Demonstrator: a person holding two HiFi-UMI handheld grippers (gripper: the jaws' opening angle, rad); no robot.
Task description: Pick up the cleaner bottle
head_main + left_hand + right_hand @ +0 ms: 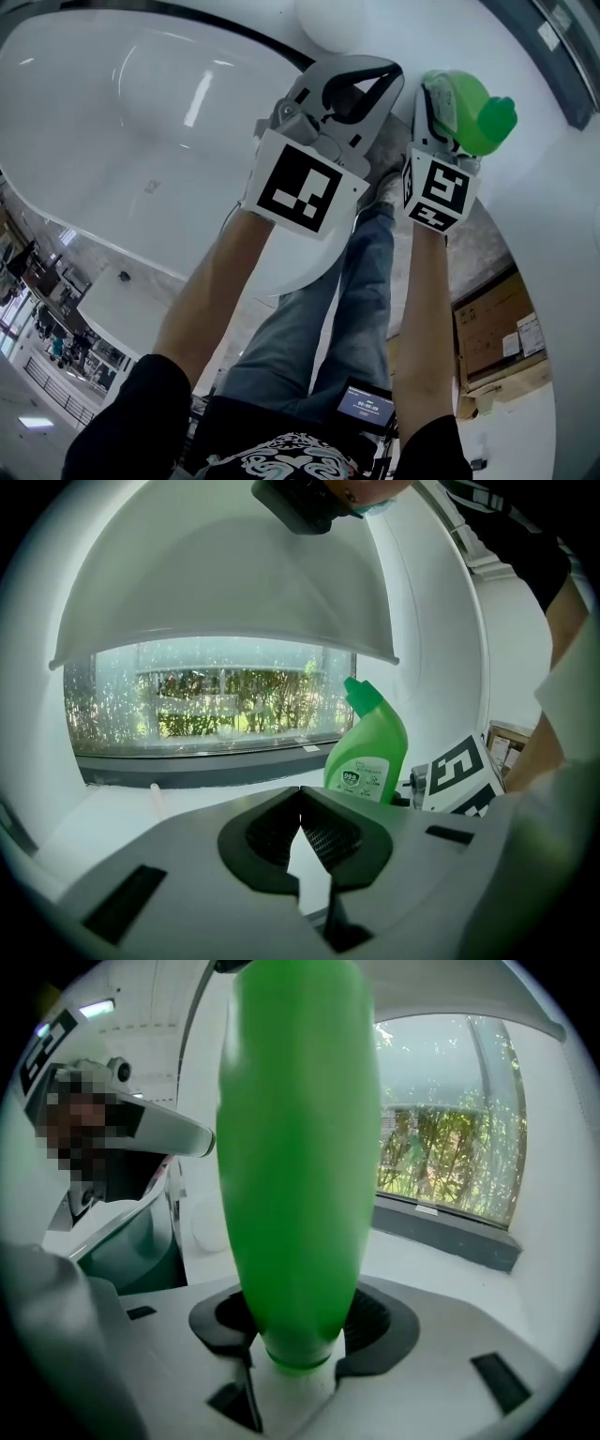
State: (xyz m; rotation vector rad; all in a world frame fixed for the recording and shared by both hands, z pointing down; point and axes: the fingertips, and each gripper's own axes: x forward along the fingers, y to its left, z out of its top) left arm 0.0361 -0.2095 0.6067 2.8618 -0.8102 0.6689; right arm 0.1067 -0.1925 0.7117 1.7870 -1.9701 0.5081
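Note:
The green cleaner bottle [295,1147] stands upright between the jaws of my right gripper [298,1321], whose pads touch both its sides low on the body. From the head view, the bottle [478,117] with its green cap pokes out past the right gripper [441,103]. In the left gripper view the bottle [370,752] rests on the white ledge [112,808], and the right gripper's marker cube [459,772] shows beside it. My left gripper [300,794] is to the left of the bottle, apart from it. Its fingertips meet and hold nothing; it also shows in the head view [370,80].
A white bathtub [141,122] curves along the left below the grippers. A window [206,700] with greenery runs behind the ledge. A cardboard box [492,328] sits on the floor at the right. The holder's legs in jeans [319,319] are underneath.

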